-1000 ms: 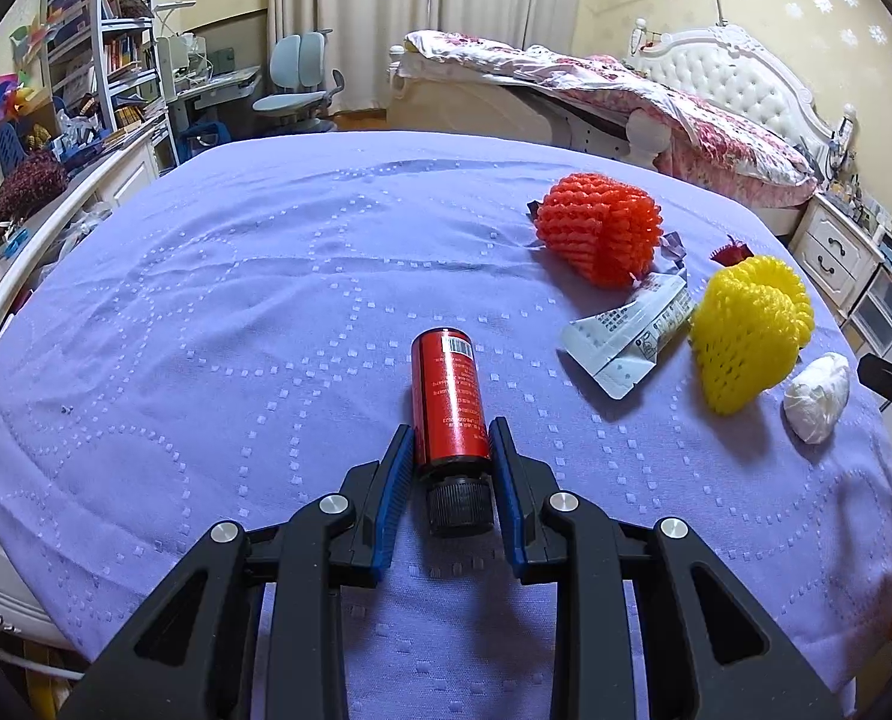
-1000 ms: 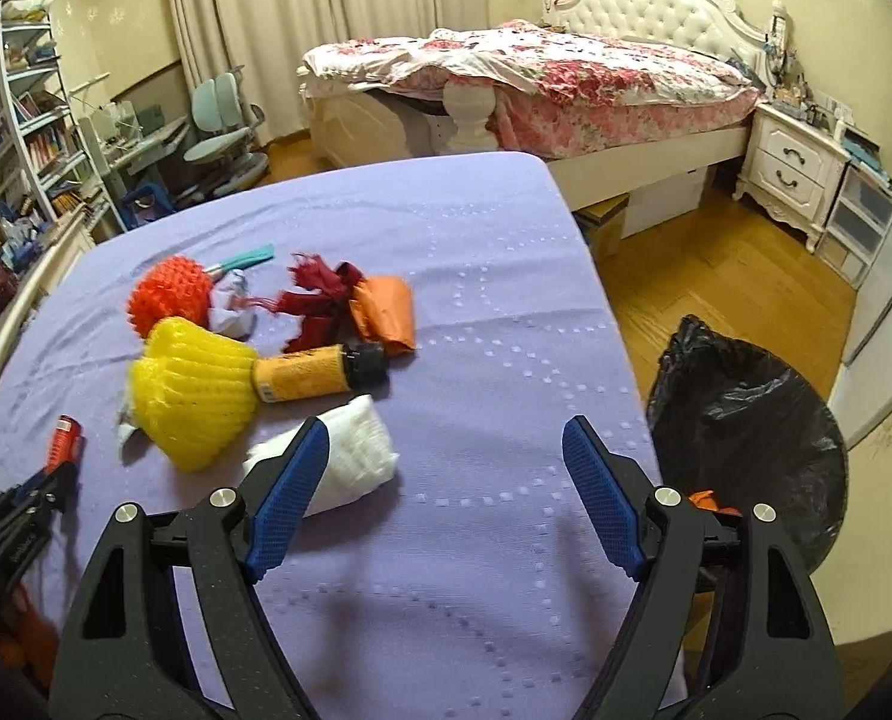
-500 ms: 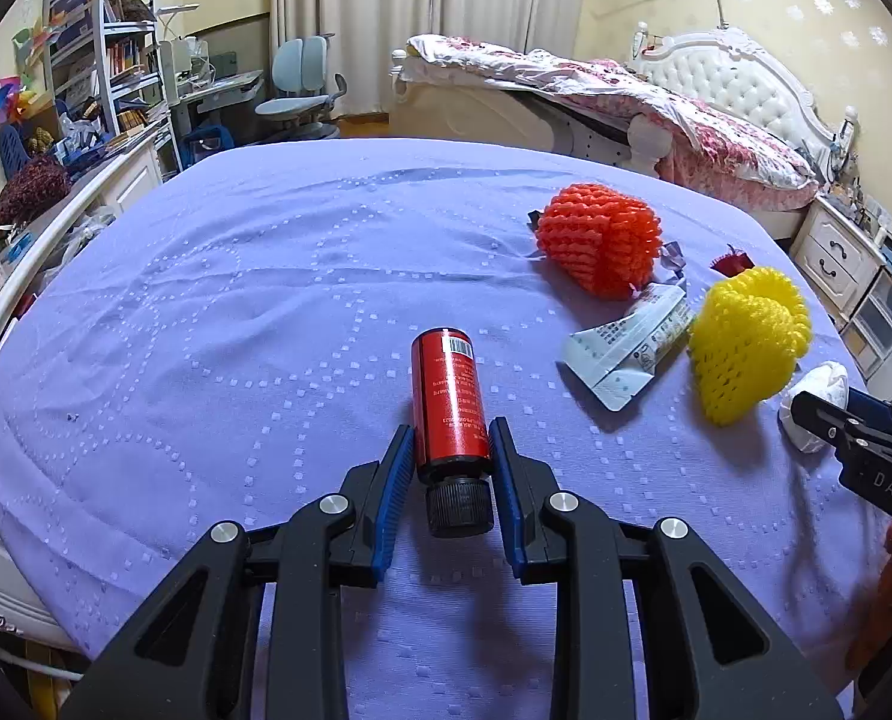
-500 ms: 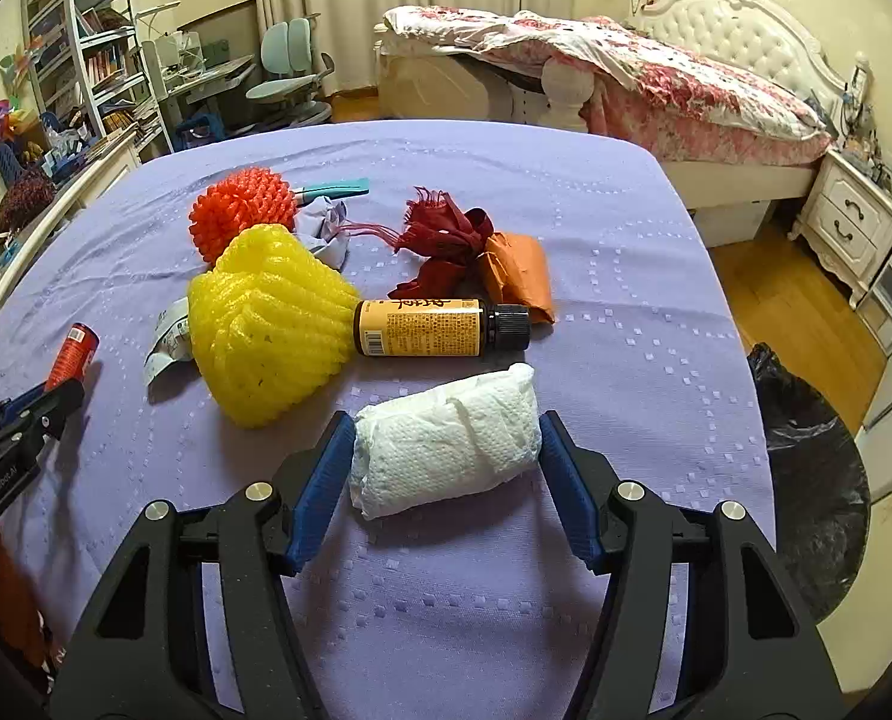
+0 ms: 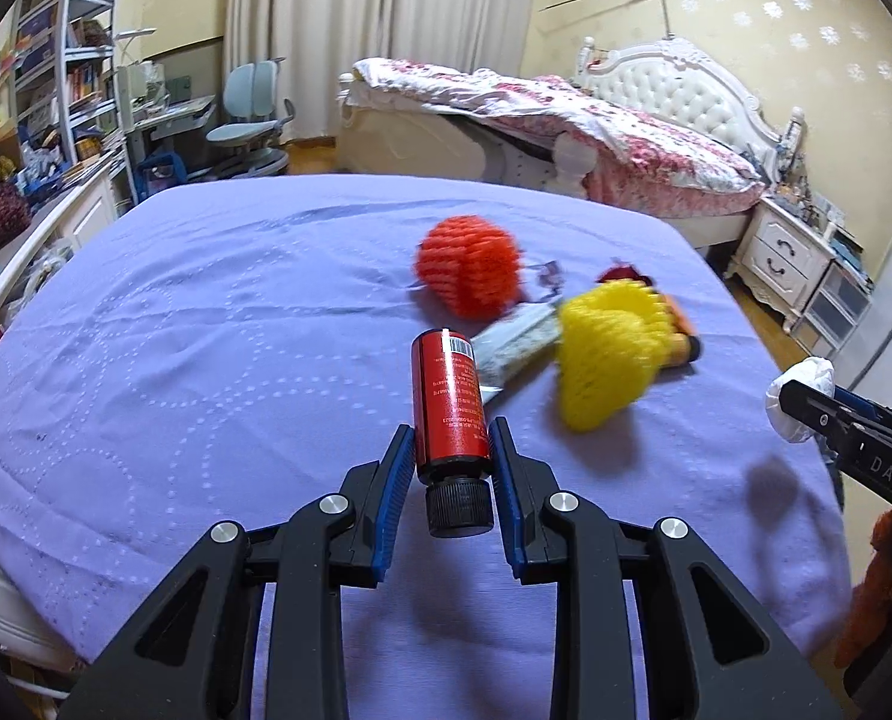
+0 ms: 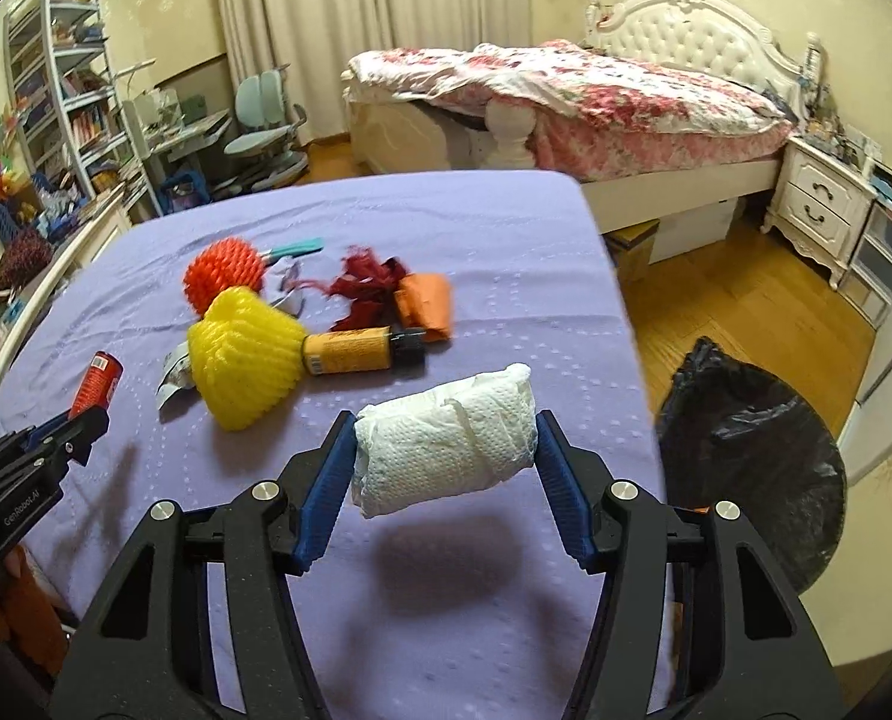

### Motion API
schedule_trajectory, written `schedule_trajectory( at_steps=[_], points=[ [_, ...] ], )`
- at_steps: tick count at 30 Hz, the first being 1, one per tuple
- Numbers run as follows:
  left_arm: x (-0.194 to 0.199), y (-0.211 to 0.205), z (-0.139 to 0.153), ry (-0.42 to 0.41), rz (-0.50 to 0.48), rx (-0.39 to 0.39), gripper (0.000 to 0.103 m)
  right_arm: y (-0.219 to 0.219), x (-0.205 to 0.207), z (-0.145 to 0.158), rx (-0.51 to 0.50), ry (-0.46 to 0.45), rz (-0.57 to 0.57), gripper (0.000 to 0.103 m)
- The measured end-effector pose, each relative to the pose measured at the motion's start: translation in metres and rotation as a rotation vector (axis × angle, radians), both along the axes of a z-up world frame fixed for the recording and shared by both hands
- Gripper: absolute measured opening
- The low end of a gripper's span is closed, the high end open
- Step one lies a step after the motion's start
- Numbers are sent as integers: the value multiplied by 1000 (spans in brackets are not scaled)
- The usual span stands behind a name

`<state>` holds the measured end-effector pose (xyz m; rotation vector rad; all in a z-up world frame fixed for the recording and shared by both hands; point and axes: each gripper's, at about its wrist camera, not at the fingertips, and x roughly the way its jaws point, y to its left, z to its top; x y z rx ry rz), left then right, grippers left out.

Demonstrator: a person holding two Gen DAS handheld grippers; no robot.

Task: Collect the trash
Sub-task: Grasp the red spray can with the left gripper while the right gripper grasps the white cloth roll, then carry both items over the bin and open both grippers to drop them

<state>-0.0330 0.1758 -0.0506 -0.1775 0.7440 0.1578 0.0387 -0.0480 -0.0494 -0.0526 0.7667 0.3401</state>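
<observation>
L gripper (image 5: 451,468) clamps red bottle (image 5: 450,399) w/ black cap, lifted off purple tablecloth (image 5: 206,330). R gripper (image 6: 443,468) squeezes white paper wad (image 6: 446,447) above cloth; black trash bag (image 6: 751,456) beside table, right.

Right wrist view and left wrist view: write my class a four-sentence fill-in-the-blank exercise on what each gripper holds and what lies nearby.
1. The right gripper is shut on a white ____.
2. The left gripper grips a ____ bottle with a black cap.
3. The yellow foam net lies against the ____ foam net.
4. The bin bag on the floor is ____.

Missing words: paper wad; red; orange; black
</observation>
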Motion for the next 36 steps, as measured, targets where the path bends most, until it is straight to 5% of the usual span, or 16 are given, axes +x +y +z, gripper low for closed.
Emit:
schedule_trajectory(
  at_steps=[12, 22, 36],
  points=[
    [31, -111, 19, -56, -240, 18, 29, -108, 0, 20, 2, -85, -231, 58],
    [70, -213, 19, -65, -431, 44, 29, -180, 20, 1, -8, -71, -366, 58],
    [123, -298, -4, -12, -524, 78, 29, -239, 41, -27, 15, -23, -448, 59]
  ],
)
